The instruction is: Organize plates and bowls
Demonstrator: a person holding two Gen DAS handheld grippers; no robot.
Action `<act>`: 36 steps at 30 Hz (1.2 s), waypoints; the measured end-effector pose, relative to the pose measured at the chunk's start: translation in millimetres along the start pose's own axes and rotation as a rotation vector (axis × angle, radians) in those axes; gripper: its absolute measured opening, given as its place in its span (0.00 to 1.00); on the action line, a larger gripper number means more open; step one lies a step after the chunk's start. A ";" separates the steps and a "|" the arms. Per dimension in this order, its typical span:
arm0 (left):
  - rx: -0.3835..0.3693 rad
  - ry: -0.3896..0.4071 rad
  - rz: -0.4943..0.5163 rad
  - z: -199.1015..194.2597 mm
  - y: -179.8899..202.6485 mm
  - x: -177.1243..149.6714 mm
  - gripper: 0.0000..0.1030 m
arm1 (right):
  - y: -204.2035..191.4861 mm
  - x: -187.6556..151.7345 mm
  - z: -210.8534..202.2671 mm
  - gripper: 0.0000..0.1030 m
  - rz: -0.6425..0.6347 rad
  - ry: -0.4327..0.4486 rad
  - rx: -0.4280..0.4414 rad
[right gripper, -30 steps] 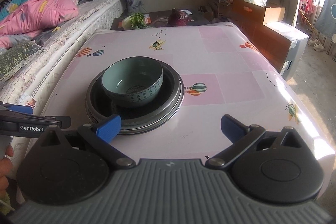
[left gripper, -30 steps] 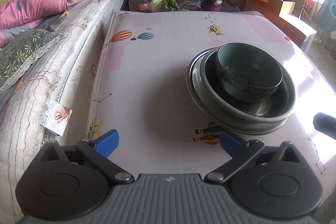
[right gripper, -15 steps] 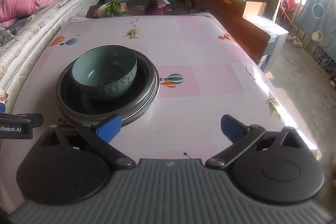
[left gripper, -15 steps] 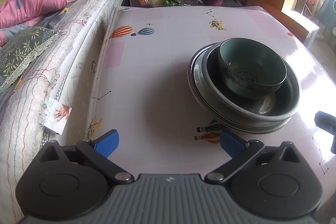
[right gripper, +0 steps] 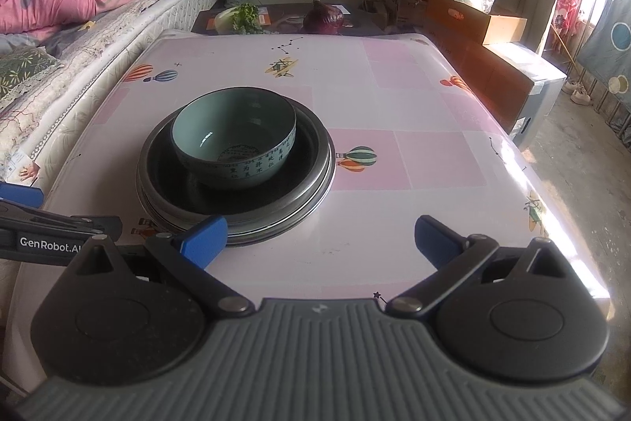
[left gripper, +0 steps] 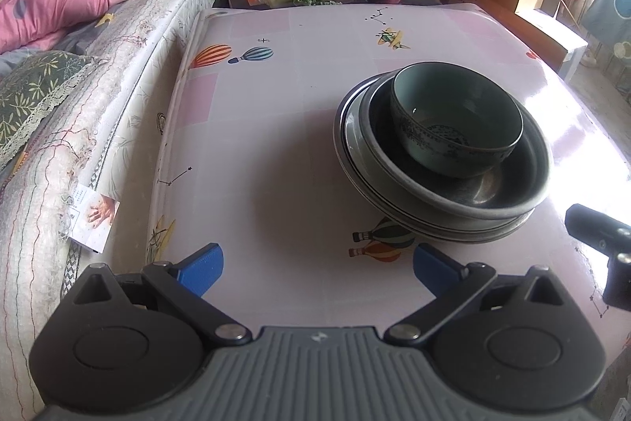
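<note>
Stacked on the worktop [right gripper: 394, 97]: a celadon bowl [right gripper: 234, 141] nested in a dark shallow bowl [right gripper: 252, 196], atop a pile of grey plates [right gripper: 323, 180]. Same celadon bowl [left gripper: 457, 121] tilted slightly within the dark shallow bowl [left gripper: 485, 192] in the left wrist view, over the grey plates [left gripper: 355, 145].

Left hand-held gripper [left gripper: 317, 265] spread wide, empty, near the stack's near-left side, not touching. Right hand-held gripper [right gripper: 319, 241] likewise spread wide, empty, just near of the stack, its left blue fingertip [right gripper: 205, 239] overlapping the plate rim in view; contact unclear.

Beyond the stack, a red cabbage [right gripper: 325, 16] and leafy greens [right gripper: 240, 18]. Left of the stack, a bed [right gripper: 79, 38] alongside the worktop.
</note>
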State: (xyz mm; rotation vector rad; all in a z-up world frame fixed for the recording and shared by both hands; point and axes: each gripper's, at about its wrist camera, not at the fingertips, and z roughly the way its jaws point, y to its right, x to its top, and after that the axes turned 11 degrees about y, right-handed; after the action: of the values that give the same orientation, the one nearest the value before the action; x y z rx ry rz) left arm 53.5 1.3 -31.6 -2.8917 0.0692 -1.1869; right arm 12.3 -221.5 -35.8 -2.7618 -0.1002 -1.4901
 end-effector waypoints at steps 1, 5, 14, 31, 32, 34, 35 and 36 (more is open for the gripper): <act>-0.002 0.000 0.002 0.0 0.5 -0.2 1.00 | 0.4 0.3 -0.7 0.99 0.005 0.000 0.010; -0.008 -0.004 0.008 0.3 2.1 -0.8 1.00 | 1.6 0.6 -1.5 0.99 0.022 -0.006 0.034; -0.016 -0.005 0.015 -1.1 4.1 -1.1 1.00 | 3.4 0.8 -2.7 0.99 0.038 -0.009 0.064; -0.016 -0.002 0.018 -2.0 5.2 -1.2 1.00 | 4.4 -0.6 -1.3 0.99 0.055 -0.017 0.078; -0.015 -0.002 0.019 -2.0 5.3 -1.1 1.00 | 4.9 -0.1 -0.6 0.99 0.055 -0.018 0.078; -0.015 -0.002 0.018 -1.9 5.4 -1.2 1.00 | 4.9 -0.1 -0.5 0.99 0.056 -0.019 0.079; -0.014 -0.001 0.017 -2.0 5.6 -1.1 1.00 | 5.1 -0.1 -0.2 0.99 0.057 -0.020 0.080; -0.014 -0.001 0.018 -2.0 5.6 -1.1 1.00 | 5.4 -0.1 0.2 0.99 0.057 -0.021 0.081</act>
State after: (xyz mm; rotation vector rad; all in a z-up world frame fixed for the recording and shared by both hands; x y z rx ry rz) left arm 51.1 -4.2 -31.2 -2.8980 0.1033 -1.1866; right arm 12.7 -226.9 -35.9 -2.6934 -0.0786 -1.4123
